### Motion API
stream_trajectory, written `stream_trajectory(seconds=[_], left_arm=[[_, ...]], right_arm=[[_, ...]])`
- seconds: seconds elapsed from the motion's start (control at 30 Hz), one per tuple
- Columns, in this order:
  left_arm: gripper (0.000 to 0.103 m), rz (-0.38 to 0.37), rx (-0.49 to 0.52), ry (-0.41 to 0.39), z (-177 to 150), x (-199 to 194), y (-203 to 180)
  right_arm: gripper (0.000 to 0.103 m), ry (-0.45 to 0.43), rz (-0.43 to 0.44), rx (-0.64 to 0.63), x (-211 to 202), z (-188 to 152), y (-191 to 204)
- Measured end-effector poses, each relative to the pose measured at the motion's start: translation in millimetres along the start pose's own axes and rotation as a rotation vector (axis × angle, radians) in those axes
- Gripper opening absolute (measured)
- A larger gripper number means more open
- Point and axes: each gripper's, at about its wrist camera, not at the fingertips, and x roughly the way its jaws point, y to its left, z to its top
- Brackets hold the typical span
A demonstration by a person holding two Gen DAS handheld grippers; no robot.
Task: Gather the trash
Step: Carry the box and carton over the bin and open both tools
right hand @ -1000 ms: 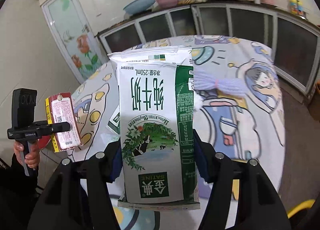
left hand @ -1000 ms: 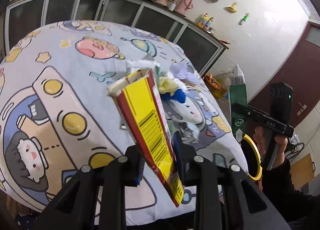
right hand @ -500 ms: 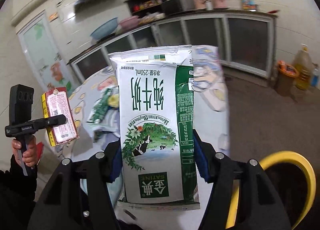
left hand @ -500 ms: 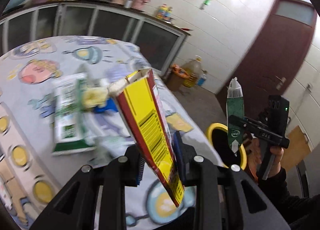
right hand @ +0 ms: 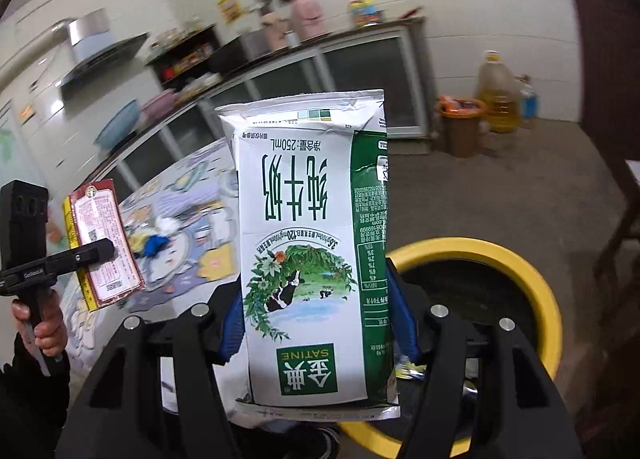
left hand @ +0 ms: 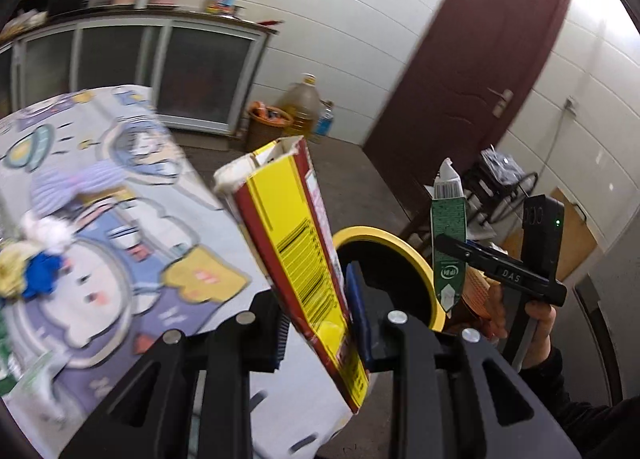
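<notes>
My left gripper [left hand: 318, 323] is shut on a flattened yellow and red carton [left hand: 296, 243], held upright beside the table's edge. The carton also shows in the right wrist view [right hand: 102, 243]. My right gripper [right hand: 316, 319] is shut on a green and white milk carton [right hand: 316, 243], held upside down over the yellow-rimmed trash bin [right hand: 520, 267]. In the left wrist view the milk carton [left hand: 448, 235] hangs above the bin's rim [left hand: 400, 243], to the right of my left gripper.
The table with a cartoon-print cloth [left hand: 120, 259] carries more trash: a blue and yellow crumpled wad [left hand: 28, 271], white tissue [left hand: 48, 231] and a purple wrapper [left hand: 76, 183]. An orange bin [left hand: 266, 125] and an oil jug [left hand: 300, 107] stand by the cabinets. A brown door [left hand: 472, 71] stands behind.
Both grippers have swung right, away from the table and toward the yellow bin, each still holding its carton. The bin now fills more of both views.
</notes>
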Motion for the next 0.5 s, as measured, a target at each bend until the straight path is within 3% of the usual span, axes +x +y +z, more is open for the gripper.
stream_trajectory(seconds=[0.23,0.5], left_arm=[[0.025,-0.064,0.063,0.079,15.5,73.2,-42.9],[0.025,-0.103,0.132,0.153,16.1,141.9,-88.6]], right_arm=[[0.058,0.006,-0.116,0.092,-0.7,-16.0,-48.7],[0.058,0.034,-0.180,0.169,9.7,-36.2,-78.0]])
